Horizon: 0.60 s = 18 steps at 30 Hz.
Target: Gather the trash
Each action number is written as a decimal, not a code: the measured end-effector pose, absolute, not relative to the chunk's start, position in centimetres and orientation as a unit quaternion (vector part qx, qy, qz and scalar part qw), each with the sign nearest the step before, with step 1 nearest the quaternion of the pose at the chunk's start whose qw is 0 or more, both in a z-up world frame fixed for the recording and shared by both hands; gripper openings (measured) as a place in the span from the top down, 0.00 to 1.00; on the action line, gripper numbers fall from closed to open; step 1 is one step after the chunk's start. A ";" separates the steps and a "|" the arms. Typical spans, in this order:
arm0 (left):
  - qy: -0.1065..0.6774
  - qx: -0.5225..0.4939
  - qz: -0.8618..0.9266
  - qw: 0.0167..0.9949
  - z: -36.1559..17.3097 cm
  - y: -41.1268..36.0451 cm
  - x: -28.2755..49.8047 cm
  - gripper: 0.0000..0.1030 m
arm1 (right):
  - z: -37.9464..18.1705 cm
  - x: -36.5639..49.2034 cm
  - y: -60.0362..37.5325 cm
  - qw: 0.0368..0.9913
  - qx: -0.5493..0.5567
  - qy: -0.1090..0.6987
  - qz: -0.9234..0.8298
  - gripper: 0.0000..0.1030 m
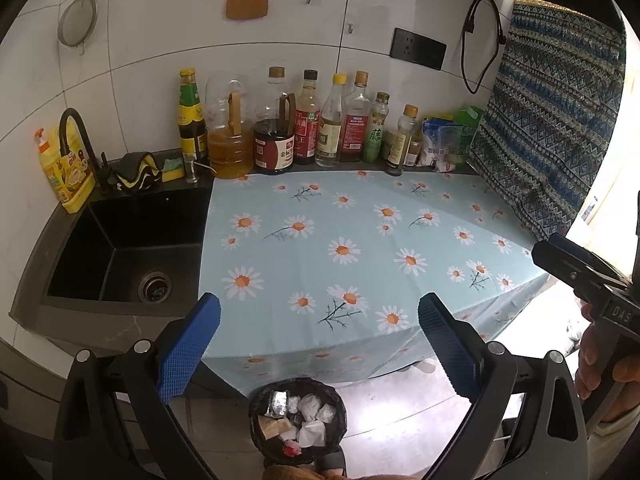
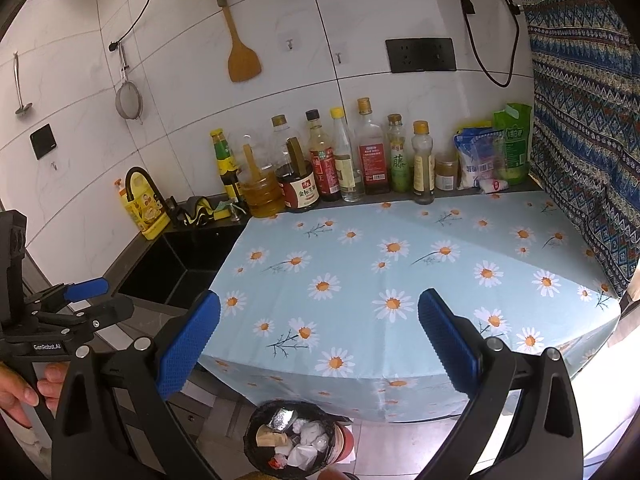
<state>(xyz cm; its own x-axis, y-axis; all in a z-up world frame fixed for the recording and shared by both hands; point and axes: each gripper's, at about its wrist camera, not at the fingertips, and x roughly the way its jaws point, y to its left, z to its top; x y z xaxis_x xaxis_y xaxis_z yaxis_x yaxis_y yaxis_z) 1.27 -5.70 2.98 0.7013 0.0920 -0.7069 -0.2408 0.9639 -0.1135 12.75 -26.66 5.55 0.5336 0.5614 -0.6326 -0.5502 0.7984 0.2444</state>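
- The left hand-held gripper (image 1: pixel 319 322) is wide open and holds nothing.
- The trash (image 1: pixel 298 420) already lies in the bin (image 1: pixel 258 438) on the floor, below the surface (image 1: pixel 360 240) edge.
- The right hand-held gripper (image 2: pixel 319 322) is also wide open and empty; I think it is best to check the surface for leftovers.

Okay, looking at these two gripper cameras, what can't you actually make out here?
- Bin: its base is cut off by the lower edge in both views, and the trash deeper inside is hidden under the top layer.
- Bottles: label print too small to read in either view.
- Right gripper in the left view: fingers mostly cut off at the edge.
- Sink: in the right view, the left gripper hides part of it.
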 end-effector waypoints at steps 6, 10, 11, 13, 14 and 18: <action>0.377 -0.098 0.091 0.917 2.9 -5.8 1.1 0.07 | 5.4 12.9 -26.8 0.875 0.005 0.365 0.318 0.05; 0.376 -0.099 0.092 0.917 2.8 -5.8 1.1 0.07 | 5.3 13.0 -26.9 0.875 0.006 0.365 0.318 0.05; 0.376 -0.100 0.092 0.917 2.8 -5.8 1.1 0.07 | 5.3 13.0 -26.9 0.875 0.004 0.365 0.318 0.05; 0.376 -0.099 0.092 0.917 2.8 -5.8 1.1 0.07 | 5.2 13.0 -27.0 0.876 0.003 0.365 0.316 0.05; 0.376 -0.098 0.093 0.917 2.8 -5.8 1.1 0.07 | 5.2 13.0 -27.0 0.874 0.004 0.367 0.317 0.05; 0.379 -0.098 0.094 0.916 2.7 -5.8 1.1 0.07 | 5.0 13.4 -27.0 0.873 0.001 0.369 0.320 0.05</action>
<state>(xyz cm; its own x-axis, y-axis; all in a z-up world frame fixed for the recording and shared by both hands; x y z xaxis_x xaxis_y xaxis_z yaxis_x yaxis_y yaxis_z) 1.09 -5.84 2.74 0.6955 0.0987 -0.7117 -0.2472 0.9629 -0.1081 13.44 -26.97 5.04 0.5228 0.5598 -0.6428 -0.5577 0.7950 0.2388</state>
